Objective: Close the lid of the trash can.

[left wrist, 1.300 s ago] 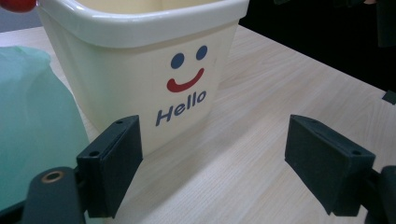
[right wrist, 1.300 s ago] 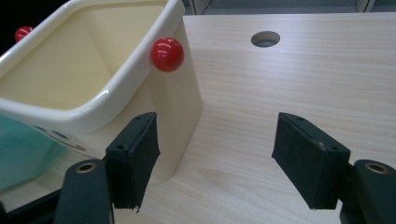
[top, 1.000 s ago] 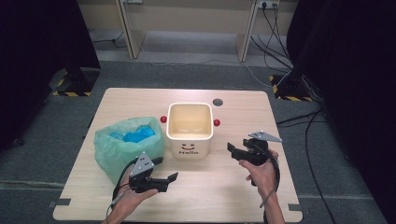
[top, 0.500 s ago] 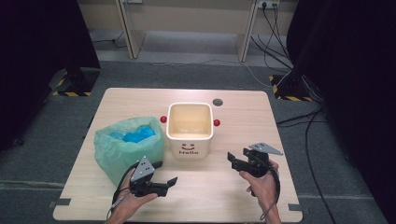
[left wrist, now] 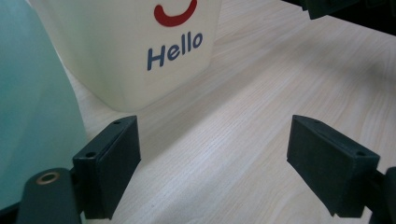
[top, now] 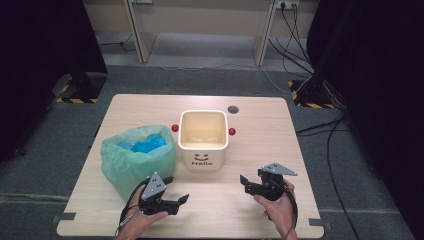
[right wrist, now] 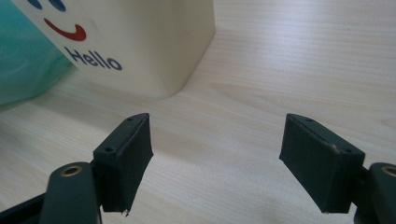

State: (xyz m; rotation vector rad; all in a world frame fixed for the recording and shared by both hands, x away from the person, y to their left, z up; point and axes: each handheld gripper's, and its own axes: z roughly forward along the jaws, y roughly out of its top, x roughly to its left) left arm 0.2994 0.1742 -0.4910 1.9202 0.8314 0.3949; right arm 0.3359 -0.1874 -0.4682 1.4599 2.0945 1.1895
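- Cream bin (top: pixel 203 139) with a red smile and "Hello" on its front stood near the middle of the bench (top: pixel 260 130), open mouth up, a red knob (top: pixel 175 128) on its left side and another red knob (top: pixel 232 131) on its right.
- Just beside its left wall sat a green bag (top: pixel 136 161), bulging and open at the top, with crumpled blue material (top: pixel 142 145) inside; whether bag and bin touched could not be told.
- A small dark round disc (top: pixel 233 109) lay behind the bin, near the far edge of the bench.
- The left gripper (top: pixel 176 202) was held near the bench's near edge, in front of the bag, jaws parted wide with nothing between them; the left gripper view showed bare wood between its pads (left wrist: pixel 114 163) and the bin's "Hello" face beyond.
- The right gripper (top: pixel 245 183) was held in front of the bin's right corner, near the near edge, jaws likewise spread and empty; its pads (right wrist: pixel 128 156) framed plain wood.
- Open wood lay between the two grippers, along the right edge and across the far right corner.
- Grey floor (top: pixel 210 80) surrounded the bench, with cables (top: pixel 295 40) trailing at the far right.
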